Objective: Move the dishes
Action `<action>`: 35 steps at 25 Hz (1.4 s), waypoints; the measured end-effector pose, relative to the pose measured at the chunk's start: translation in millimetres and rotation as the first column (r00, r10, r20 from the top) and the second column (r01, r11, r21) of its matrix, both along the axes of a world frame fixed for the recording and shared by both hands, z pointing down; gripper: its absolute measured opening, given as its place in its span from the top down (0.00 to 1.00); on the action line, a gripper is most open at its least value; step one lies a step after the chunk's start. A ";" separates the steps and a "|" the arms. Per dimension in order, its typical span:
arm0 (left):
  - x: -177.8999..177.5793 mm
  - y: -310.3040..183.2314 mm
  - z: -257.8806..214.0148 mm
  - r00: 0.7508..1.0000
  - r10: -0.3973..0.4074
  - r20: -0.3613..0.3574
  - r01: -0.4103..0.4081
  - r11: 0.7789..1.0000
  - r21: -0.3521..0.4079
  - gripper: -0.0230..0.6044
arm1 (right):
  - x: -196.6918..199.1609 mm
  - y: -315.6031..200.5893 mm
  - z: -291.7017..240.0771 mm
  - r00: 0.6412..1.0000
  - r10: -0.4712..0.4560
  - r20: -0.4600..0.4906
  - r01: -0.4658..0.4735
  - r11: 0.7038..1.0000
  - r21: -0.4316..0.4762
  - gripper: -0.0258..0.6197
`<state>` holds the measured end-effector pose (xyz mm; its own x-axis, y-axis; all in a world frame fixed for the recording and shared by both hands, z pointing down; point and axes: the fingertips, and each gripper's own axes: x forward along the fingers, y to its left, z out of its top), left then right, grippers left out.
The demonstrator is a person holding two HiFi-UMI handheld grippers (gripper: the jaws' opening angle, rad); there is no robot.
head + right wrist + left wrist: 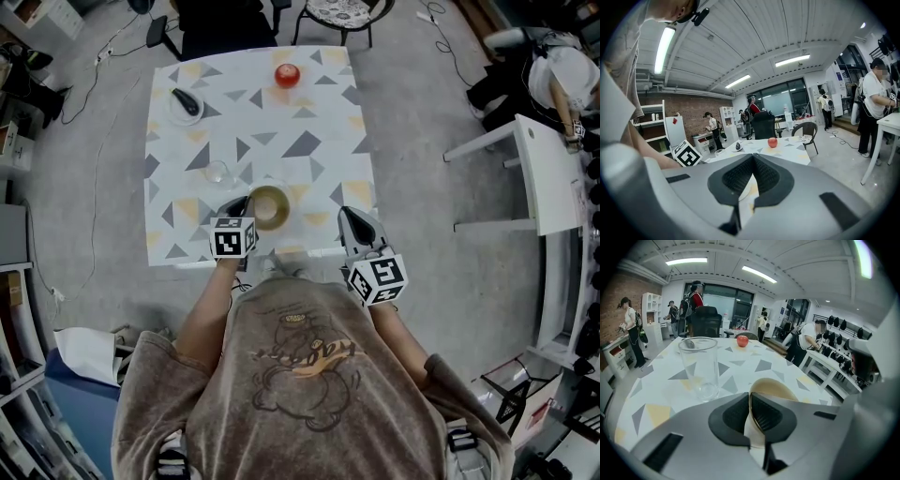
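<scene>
**Item:** cream ceramic bowl with a gilt rim (269,207), on the table (262,131), which is covered in a white cloth printed with grey and yellow triangles. The bowl is near the middle of the near edge.

**Left gripper** (750,399): jaws clamped on the bowl's rim, one pad inside the wall and one outside. The bowl appears to rest on the cloth, not raised.

**Right gripper** (752,158): jaws brought together with nothing between them. It hangs off the near right corner, apart from every dish.

**Other dishes:**
- Clear drinking glass (217,172), upright, just beyond the bowl toward the left edge.
- Small white plate (175,114) bearing a dark oblong object (187,101), near the far left corner.

**Also present:** round red apple (287,75), near the middle of the far edge.

**Progress, as judged:**
- The task is at an early stage: a first dish is gripped, and nothing looks relocated.
- The bowl has yet to be lifted and carried off.
- The glass and plate stand untouched and are presumably to follow.
- No view shows where the dishes are to go
</scene>
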<state>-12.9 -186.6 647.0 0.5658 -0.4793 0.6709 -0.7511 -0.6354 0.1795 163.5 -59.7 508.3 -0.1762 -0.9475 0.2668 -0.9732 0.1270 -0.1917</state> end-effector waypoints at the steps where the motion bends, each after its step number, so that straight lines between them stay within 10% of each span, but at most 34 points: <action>1: -1.1 0.5 -2.1 1.000 -0.006 -0.006 0.006 1.000 0.001 0.91 | -1.0 -0.1 -0.4 1.000 -0.005 0.000 0.005 1.000 0.002 0.96; 17: -44.2 9.2 -57.0 0.982 -0.154 -0.113 0.161 0.985 0.060 0.91 | -36.2 -11.4 -1.7 0.990 -0.141 0.008 0.141 0.990 0.024 0.96; 35: -145.4 11.9 -73.0 0.896 -0.402 -0.188 0.415 0.909 0.033 0.91 | -104.6 -39.6 -1.4 0.949 -0.314 0.022 0.313 0.949 0.035 0.96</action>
<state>-158.3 -174.7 574.0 0.4142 -0.7352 0.5366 -0.9082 -0.2951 0.2966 58.9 -99.3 506.9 -0.4725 -0.8510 0.2293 -0.8778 0.4314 -0.2080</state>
